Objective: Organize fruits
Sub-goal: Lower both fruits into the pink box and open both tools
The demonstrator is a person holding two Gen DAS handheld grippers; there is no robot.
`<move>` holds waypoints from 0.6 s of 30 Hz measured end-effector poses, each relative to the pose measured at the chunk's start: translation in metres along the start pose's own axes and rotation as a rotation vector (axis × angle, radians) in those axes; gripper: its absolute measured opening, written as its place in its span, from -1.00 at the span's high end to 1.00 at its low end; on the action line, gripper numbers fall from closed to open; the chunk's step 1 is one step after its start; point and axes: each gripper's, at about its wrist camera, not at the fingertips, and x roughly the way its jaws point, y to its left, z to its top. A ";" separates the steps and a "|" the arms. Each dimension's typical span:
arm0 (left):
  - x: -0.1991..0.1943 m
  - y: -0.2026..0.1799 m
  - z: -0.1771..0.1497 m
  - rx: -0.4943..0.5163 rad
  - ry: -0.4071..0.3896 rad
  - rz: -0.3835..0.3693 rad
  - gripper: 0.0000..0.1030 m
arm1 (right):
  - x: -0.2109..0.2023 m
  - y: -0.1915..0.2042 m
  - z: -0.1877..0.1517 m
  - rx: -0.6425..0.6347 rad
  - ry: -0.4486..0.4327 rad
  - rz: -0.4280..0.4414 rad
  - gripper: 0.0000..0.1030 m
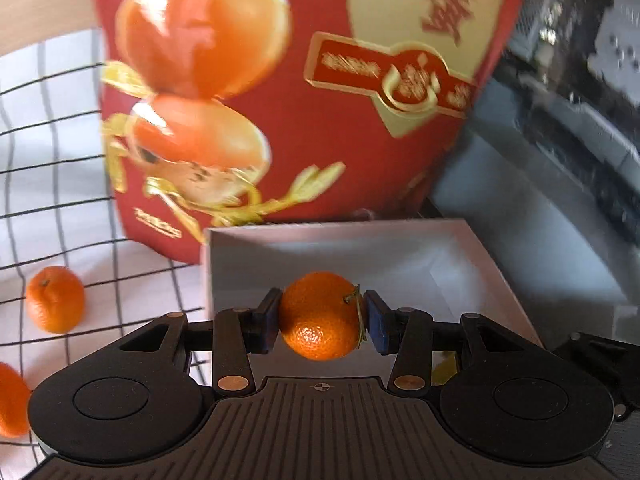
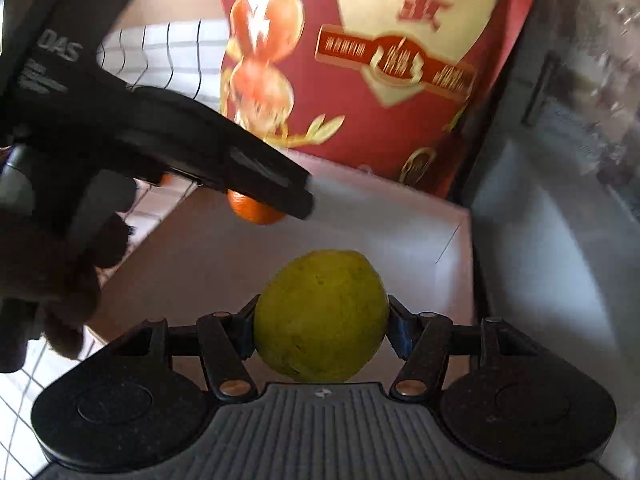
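Your right gripper [image 2: 321,320] had its jaws clamped on the lemon [image 2: 321,316], gripped across its width from either side, and the fruit hung over the near part of the open box [image 2: 400,216], already inside its rim. Your left gripper [image 1: 320,320] had its jaws closed on a mandarin [image 1: 320,315], stem turned toward the right jaw, hanging just over the near-left edge of the same box [image 1: 400,240]. So both fruits lay straight above the box; in my judgement the release called only for lowering. Farther left, two loose mandarins [image 1: 55,299] lay on the checked surface [image 1: 60,200]. Behind the box stood the red carton [image 1: 360,140].
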 end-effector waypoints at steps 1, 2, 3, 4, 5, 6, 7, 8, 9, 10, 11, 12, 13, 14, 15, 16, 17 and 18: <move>0.003 -0.003 0.001 0.010 0.013 0.007 0.04 | 0.003 -0.001 -0.001 -0.006 0.011 0.012 -0.19; 0.004 -0.007 0.003 0.023 0.026 0.015 0.04 | 0.006 -0.001 -0.002 -0.008 0.021 0.021 -0.19; 0.005 -0.012 0.004 0.039 0.035 0.015 0.04 | 0.008 -0.002 -0.004 -0.010 0.038 0.033 -0.19; 0.005 -0.016 0.004 0.057 0.043 0.008 0.04 | 0.010 -0.005 -0.004 0.013 0.050 0.052 -0.19; 0.006 -0.019 0.005 0.065 0.050 -0.004 0.04 | 0.012 -0.008 -0.004 0.031 0.062 0.067 -0.19; 0.006 -0.022 0.005 0.061 0.060 -0.018 0.04 | 0.013 -0.011 -0.005 0.051 0.072 0.085 -0.19; 0.008 -0.022 0.005 0.046 0.075 -0.032 0.04 | 0.013 -0.012 -0.006 0.046 0.064 0.081 -0.20; 0.010 -0.024 0.006 0.015 0.095 -0.045 0.04 | 0.013 -0.011 -0.008 0.035 0.060 0.065 -0.20; 0.013 -0.025 0.006 -0.014 0.113 -0.052 0.05 | 0.013 -0.009 -0.009 0.028 0.059 0.048 -0.20; 0.016 -0.023 0.004 -0.039 0.127 -0.058 0.05 | 0.014 -0.007 -0.011 0.018 0.058 0.033 -0.20; 0.019 -0.022 0.003 -0.054 0.136 -0.057 0.05 | 0.014 -0.006 -0.012 0.013 0.058 0.023 -0.20; 0.020 -0.022 0.001 -0.051 0.131 -0.054 0.07 | 0.015 -0.005 -0.013 0.012 0.057 0.017 -0.20; 0.021 -0.023 0.000 -0.045 0.128 -0.054 0.05 | 0.014 -0.004 -0.013 0.015 0.055 0.014 -0.21; 0.022 -0.024 -0.001 -0.040 0.133 -0.061 0.05 | 0.013 -0.004 -0.014 0.017 0.049 0.011 -0.24; 0.024 -0.025 -0.002 -0.044 0.136 -0.076 0.05 | 0.011 -0.004 -0.015 0.024 0.042 0.006 -0.31; 0.021 -0.023 -0.004 -0.053 0.136 -0.092 0.05 | 0.009 -0.004 -0.017 0.029 0.034 -0.004 -0.35; 0.017 -0.019 -0.004 -0.064 0.127 -0.109 0.05 | 0.007 -0.003 -0.019 0.026 0.026 -0.010 -0.36; 0.015 -0.017 -0.005 -0.072 0.109 -0.122 0.05 | 0.004 -0.004 -0.020 0.020 0.016 -0.014 -0.38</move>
